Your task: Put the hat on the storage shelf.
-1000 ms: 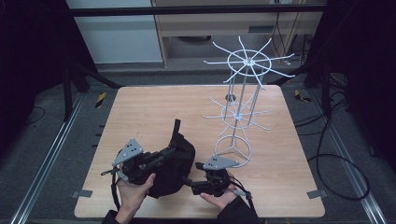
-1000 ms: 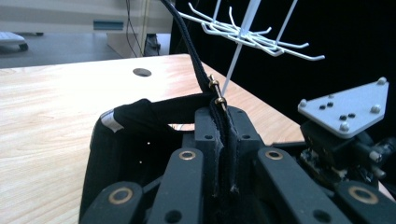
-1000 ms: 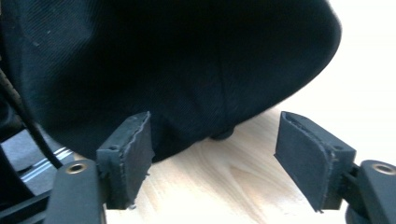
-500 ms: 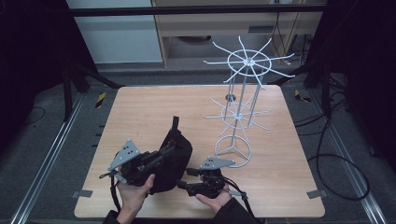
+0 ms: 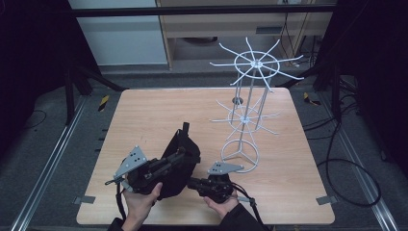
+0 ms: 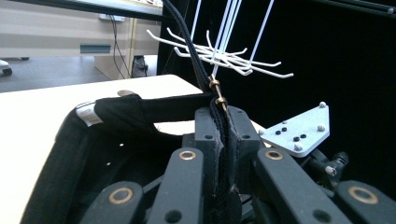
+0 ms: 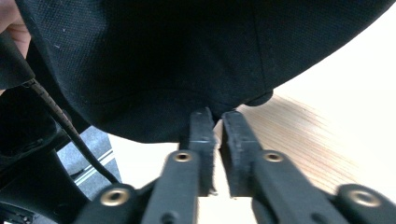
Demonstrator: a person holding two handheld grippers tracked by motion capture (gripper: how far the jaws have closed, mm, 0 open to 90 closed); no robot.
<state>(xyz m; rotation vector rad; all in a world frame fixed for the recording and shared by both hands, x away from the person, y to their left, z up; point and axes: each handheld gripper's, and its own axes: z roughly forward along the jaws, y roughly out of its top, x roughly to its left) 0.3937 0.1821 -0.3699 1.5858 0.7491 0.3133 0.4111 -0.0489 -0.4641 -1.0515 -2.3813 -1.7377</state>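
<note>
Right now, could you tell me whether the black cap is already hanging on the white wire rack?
No, the black cap is down over the table, gripped by the left gripper, apart from the white wire rack.

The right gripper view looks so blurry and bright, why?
In the right gripper view the black cap sits too close, so it's fuzzy, and the table glares white. The left gripper view is sharp on the strap. The high view is dim around the edges.

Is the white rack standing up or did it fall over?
Standing up. The rack stands upright, its round base flat on the table, with its pole rising straight and hooks spread out on top.
</note>
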